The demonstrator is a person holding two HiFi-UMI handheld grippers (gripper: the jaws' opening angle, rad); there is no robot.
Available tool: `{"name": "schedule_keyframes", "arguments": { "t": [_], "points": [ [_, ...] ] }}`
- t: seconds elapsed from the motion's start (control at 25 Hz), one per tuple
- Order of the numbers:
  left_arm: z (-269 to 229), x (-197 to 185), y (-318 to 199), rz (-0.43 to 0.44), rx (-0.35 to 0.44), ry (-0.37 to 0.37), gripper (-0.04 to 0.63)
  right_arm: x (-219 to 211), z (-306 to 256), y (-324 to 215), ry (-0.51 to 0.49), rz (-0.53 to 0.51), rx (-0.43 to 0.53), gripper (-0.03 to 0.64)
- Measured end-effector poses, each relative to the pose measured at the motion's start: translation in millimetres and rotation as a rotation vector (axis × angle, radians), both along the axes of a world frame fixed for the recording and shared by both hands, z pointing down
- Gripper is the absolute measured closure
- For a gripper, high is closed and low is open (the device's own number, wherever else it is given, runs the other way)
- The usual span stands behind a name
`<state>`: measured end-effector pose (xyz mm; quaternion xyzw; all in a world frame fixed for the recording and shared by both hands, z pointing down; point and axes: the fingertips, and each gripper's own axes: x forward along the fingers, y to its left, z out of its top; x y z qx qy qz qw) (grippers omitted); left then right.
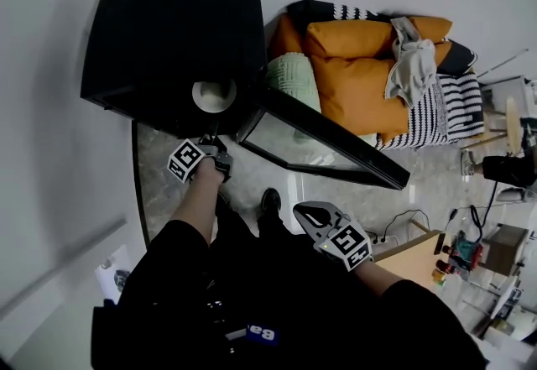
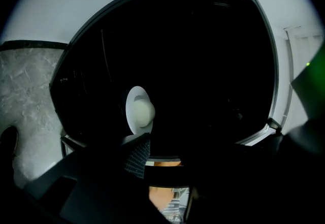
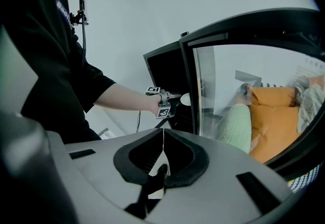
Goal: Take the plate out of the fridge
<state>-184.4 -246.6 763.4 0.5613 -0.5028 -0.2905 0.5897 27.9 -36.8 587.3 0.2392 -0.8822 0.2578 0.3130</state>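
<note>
Head view: pointing left gripper (image 1: 213,142) at plate (image 1: 214,96) near fridge (image 1: 168,16) front. Left gripper view: holding jaws apart, empty, plate (image 2: 139,111) just beyond. Right gripper view: resting right gripper (image 3: 163,141) closed, empty. Risking shallow rim pinch, dropping plate.

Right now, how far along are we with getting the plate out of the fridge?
Done: the fridge door stands open. In hand: the left gripper reaches in, jaws apparently apart, just short of the plate, which sits inside the fridge. Left: grip it and draw it out. The right gripper is shut, empty.
</note>
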Motion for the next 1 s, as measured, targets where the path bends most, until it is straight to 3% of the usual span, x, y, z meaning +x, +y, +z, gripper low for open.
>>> {"name": "schedule_keyframes", "arguments": {
  "t": [0.56,1.0],
  "points": [
    [57.9,-8.1,-21.7,-0.056,-0.089,-0.014,0.446,17.6,21.0,17.0,0.032,0.017,-0.078,0.604],
    [80.5,-6.8,-39.6,-0.055,-0.118,0.083,0.448,20.6,31.3,15.0,0.039,0.055,-0.106,0.604]
  ]
}}
